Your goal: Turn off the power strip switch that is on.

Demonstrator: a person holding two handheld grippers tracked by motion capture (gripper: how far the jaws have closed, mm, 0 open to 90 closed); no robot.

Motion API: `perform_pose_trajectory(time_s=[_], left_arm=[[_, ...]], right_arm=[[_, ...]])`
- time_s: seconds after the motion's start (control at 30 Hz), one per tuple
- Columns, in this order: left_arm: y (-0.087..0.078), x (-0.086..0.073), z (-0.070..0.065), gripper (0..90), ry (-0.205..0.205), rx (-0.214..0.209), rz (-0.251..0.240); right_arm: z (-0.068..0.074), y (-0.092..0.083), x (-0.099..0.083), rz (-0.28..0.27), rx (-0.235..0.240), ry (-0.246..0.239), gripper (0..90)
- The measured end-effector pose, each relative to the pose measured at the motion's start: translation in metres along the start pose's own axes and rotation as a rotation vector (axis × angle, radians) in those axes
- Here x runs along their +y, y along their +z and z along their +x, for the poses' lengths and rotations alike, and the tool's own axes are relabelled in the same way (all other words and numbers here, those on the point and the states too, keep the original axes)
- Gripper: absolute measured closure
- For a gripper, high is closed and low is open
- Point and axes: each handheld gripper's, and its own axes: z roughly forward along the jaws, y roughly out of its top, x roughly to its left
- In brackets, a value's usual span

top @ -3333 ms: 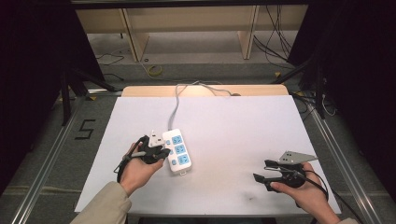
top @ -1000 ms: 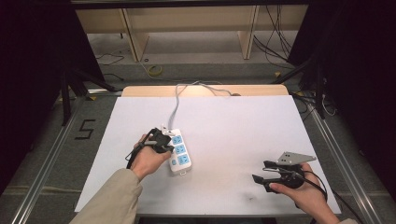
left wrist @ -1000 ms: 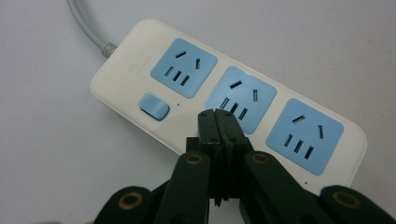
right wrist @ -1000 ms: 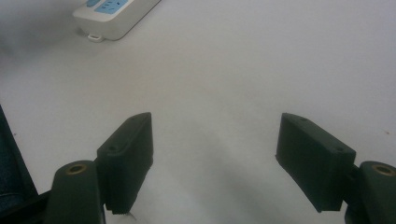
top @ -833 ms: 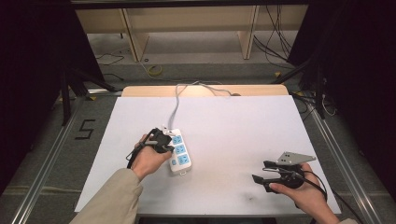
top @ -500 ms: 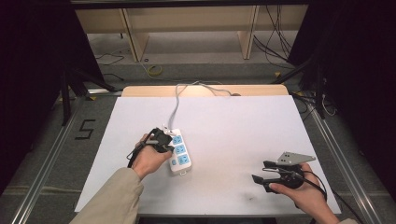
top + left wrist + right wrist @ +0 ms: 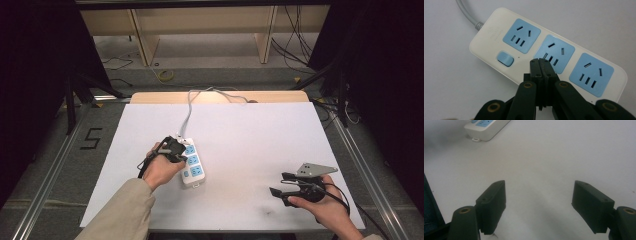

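Observation:
A white power strip (image 7: 192,164) with three blue sockets and a blue switch (image 7: 505,58) lies left of centre on the white table (image 7: 250,135). Its grey cable (image 7: 189,112) runs off the far edge. My left gripper (image 7: 540,61) is shut with nothing between its jaws; its tips hover just over the strip (image 7: 544,50), between the switch and the middle socket. In the high view my left gripper (image 7: 175,148) sits at the strip's left edge. My right gripper (image 7: 278,184) rests open near the front right of the table, jaws wide apart (image 7: 539,202) and pointing toward the strip (image 7: 486,127).
A wooden board (image 7: 220,96) borders the table's far edge. Metal rails (image 7: 55,165) run along both sides. Wooden shelving (image 7: 200,25) and loose cables (image 7: 300,35) lie on the floor beyond.
My left gripper has moved right and forward onto the power strip's left edge over the last few seconds, then held still. The right gripper has stayed in place.

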Motion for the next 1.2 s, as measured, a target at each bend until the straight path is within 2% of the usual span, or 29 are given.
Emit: perform_pose_trajectory(time_s=[0.43, 0.7, 0.83, 1.2], left_arm=[[-0.0001, 0.0015, 0.0023, 90.0, -0.023, -0.015, 0.018], [-0.0004, 0.0026, 0.0017, 90.0, -0.009, -0.003, 0.035], [-0.0002, 0.0037, 0.0018, 90.0, -0.017, -0.005, 0.042], [0.0001, 0.0057, -0.0005, 90.0, -0.007, 0.010, 0.059]], right_arm=[[0.0005, -0.0001, 0.0000, 0.001, -0.001, -0.001, 27.6], [0.0009, 0.0002, 0.0000, 0.002, 0.002, -0.002, 27.6], [0.0009, 0.0001, -0.0001, 0.002, 0.001, -0.001, 27.6], [0.0015, 0.0004, -0.0001, 0.004, 0.004, -0.005, 27.6]])
